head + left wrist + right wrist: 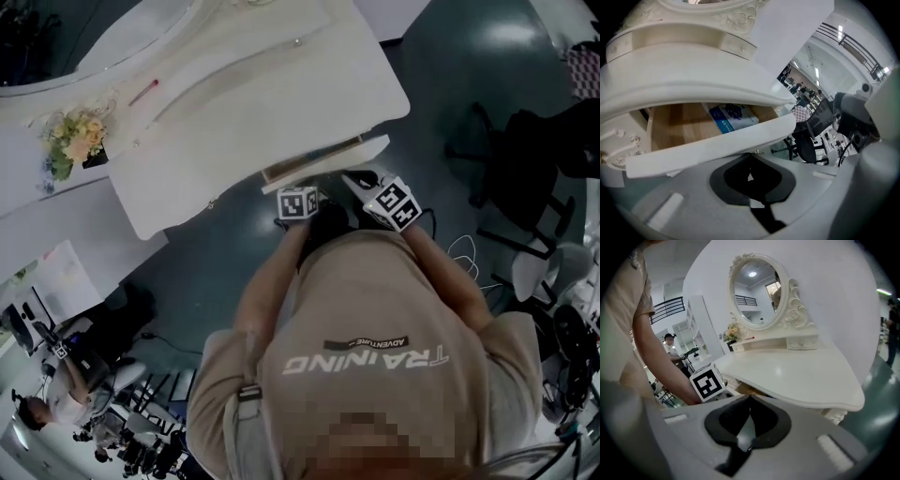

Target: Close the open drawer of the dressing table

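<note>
The white dressing table (281, 84) has its drawer (323, 157) pulled out a short way at the front edge. The left gripper view looks into the drawer's wooden inside (684, 124), where a blue and white box (731, 117) lies behind the white drawer front (717, 143). My left gripper (307, 187) is shut, and its tips (750, 158) sit right at the lower edge of the drawer front. My right gripper (350, 176) is shut too. It hovers beside the drawer's right end with nothing held, just below the tabletop edge (797, 399).
An oval mirror (757, 296) and a flower bunch (75, 136) stand at the back of the table. A black office chair (525, 150) and loose cables (469, 258) are on the dark floor to the right. Another person (672, 350) works at a desk far to the left.
</note>
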A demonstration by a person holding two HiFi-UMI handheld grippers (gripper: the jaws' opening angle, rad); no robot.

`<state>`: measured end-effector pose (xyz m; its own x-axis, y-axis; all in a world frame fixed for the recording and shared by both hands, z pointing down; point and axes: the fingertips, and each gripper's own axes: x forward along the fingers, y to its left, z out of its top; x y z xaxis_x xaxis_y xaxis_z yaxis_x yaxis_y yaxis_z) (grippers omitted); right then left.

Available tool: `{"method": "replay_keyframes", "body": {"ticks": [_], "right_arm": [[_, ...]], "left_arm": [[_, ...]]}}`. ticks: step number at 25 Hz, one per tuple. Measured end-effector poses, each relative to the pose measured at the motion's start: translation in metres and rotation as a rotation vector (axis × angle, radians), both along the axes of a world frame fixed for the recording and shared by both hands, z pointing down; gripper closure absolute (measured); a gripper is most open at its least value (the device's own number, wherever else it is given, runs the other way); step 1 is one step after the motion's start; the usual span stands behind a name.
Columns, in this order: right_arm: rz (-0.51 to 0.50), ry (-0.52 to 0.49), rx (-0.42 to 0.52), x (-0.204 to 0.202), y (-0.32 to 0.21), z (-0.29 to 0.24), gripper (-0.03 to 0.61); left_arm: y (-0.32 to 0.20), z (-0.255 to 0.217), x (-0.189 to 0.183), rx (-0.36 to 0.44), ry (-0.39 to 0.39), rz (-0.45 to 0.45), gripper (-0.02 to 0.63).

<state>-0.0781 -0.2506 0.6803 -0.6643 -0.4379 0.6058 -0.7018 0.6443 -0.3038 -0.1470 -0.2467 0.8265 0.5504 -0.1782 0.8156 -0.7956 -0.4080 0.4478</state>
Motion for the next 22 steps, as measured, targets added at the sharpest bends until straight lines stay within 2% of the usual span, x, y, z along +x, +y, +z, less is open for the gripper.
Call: {"method": "replay_keyframes", "body": {"ticks": [7, 14, 22], "right_arm": [[0.115, 0.002, 0.0, 0.013, -0.011, -0.005, 0.574], [0.166, 0.026, -0.005, 0.013, -0.008, -0.004, 0.574], [0.147, 0.035, 0.02, 0.006, -0.005, -0.011, 0.574]], "left_arm": [[-0.037, 0.002, 0.002, -0.003, 0.01, 0.002, 0.606], [-0.068, 0.004, -0.003, 0.055, 0.014, -0.006, 0.606], [-0.09, -0.004, -0.015, 0.12, 0.088, -0.21, 0.606]]}}
